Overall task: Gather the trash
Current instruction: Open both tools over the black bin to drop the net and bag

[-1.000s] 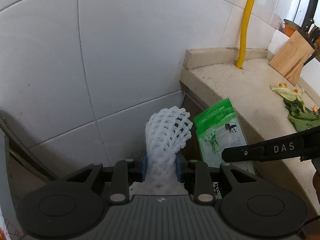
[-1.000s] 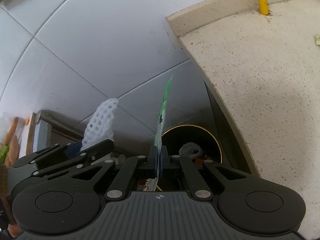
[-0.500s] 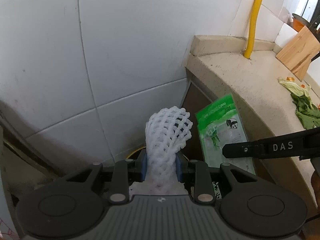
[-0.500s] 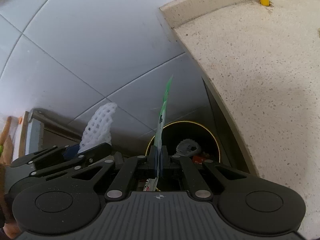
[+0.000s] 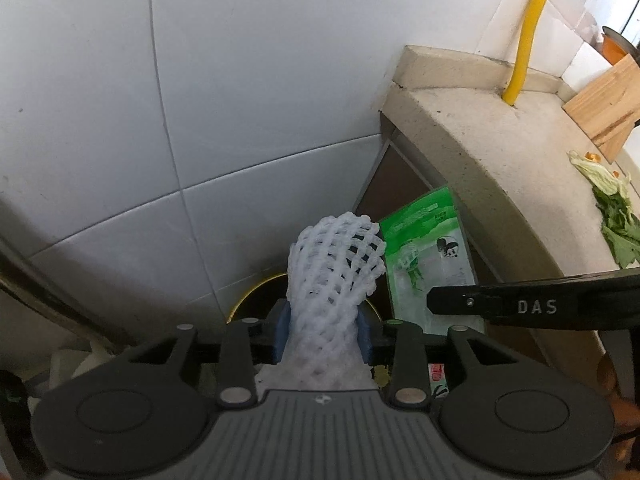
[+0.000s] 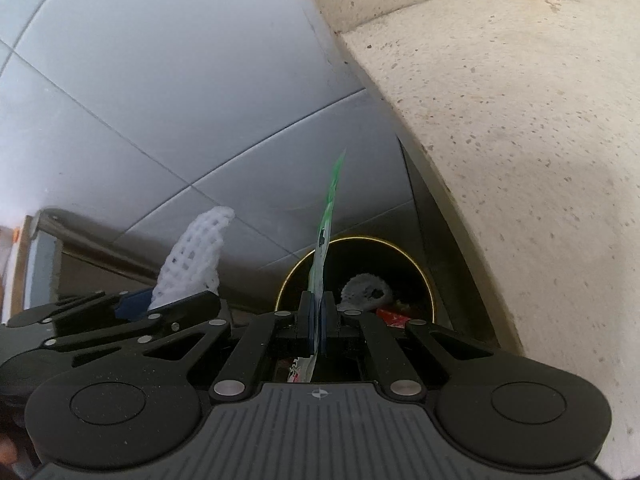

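Both grippers hang above the black bin (image 6: 356, 276). Left gripper (image 5: 322, 330): jaws have just been opening a little, white foam net (image 5: 334, 268) between the pads, apparently touching. Right gripper (image 6: 317, 322): clamped tight on green wrapper (image 6: 326, 236), edge-on over the bin mouth.

open bin mouth (image 6: 424, 280) below, tiled wall (image 6: 160, 80) behind, stone counter (image 6: 520, 160) crowding right

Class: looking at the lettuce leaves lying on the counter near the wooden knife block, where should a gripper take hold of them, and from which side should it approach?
Probably grip the lettuce across its bunched middle, coming from above. The leaves lie flat and limp on the counter, so a side approach would likely just push them along. The knife block stands just behind them, another reason to descend from above.
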Action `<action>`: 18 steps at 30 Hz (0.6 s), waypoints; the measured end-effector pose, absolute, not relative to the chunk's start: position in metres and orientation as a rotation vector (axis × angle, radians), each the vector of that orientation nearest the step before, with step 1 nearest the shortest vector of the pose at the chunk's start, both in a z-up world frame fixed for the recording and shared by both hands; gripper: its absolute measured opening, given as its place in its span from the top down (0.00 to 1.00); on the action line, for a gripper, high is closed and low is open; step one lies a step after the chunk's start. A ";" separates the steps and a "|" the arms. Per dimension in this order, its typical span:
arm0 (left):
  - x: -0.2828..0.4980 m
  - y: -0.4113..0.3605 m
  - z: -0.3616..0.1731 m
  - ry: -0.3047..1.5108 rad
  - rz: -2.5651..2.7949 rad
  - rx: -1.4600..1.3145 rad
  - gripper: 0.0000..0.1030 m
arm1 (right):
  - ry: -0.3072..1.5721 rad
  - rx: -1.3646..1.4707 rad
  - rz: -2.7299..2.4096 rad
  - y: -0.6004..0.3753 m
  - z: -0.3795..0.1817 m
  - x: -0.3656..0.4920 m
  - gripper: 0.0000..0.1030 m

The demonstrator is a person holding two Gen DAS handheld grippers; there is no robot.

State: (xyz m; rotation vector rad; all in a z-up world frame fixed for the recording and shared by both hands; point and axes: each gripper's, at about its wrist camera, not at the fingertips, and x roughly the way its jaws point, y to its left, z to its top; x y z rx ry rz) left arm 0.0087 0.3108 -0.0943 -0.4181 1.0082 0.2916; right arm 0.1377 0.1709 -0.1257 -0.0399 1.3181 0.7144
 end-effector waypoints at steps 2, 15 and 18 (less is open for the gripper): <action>0.010 0.312 -0.095 1.013 0.291 -0.419 0.68 | 1.323 -0.047 0.710 0.174 -0.130 0.139 0.95; 0.017 0.314 -0.100 1.033 0.309 -0.430 0.43 | 1.345 -0.085 0.678 0.188 -0.148 0.145 0.81; 0.015 0.319 -0.098 1.019 0.315 -0.468 0.43 | 1.347 -0.080 0.677 0.188 -0.149 0.146 0.80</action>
